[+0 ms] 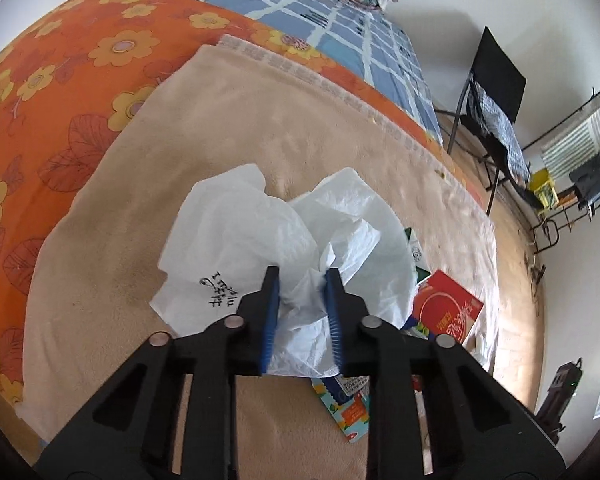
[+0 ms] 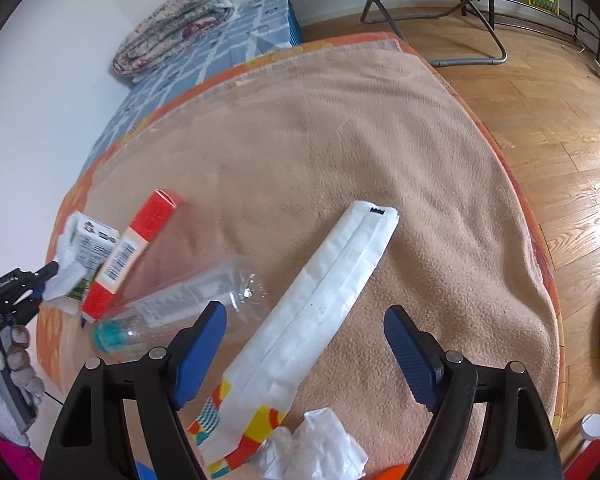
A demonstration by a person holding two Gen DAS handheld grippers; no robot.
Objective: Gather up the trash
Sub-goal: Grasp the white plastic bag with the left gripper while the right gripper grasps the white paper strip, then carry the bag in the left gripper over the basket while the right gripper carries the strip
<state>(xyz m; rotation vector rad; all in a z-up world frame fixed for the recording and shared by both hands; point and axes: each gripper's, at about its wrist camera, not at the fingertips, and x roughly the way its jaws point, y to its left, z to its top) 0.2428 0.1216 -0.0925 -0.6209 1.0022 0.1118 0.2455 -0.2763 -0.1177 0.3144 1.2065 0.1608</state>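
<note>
**Left claw on plastic bag; right claw poised over paper bag**

Left claw (image 1: 302, 276) pinched narrow on a bunched fold of the white plastic bag (image 1: 260, 248), which lies on the beige blanket (image 1: 260, 120) over the bed; red carton (image 1: 448, 308) and a small white carton (image 2: 90, 240) just beside it. Right claw (image 2: 304, 328) spread wide, holding nothing, straddling the long white paper bag (image 2: 332, 280); clear bottle (image 2: 188, 308) near its left finger; crumpled tissue (image 2: 320, 448) below. Judgement: hold the plastic bag's mouth up and open; right claw should lower square across the paper bag's width, close mid-length, avoid catching blanket pile; bottle may roll if nudged.
</note>
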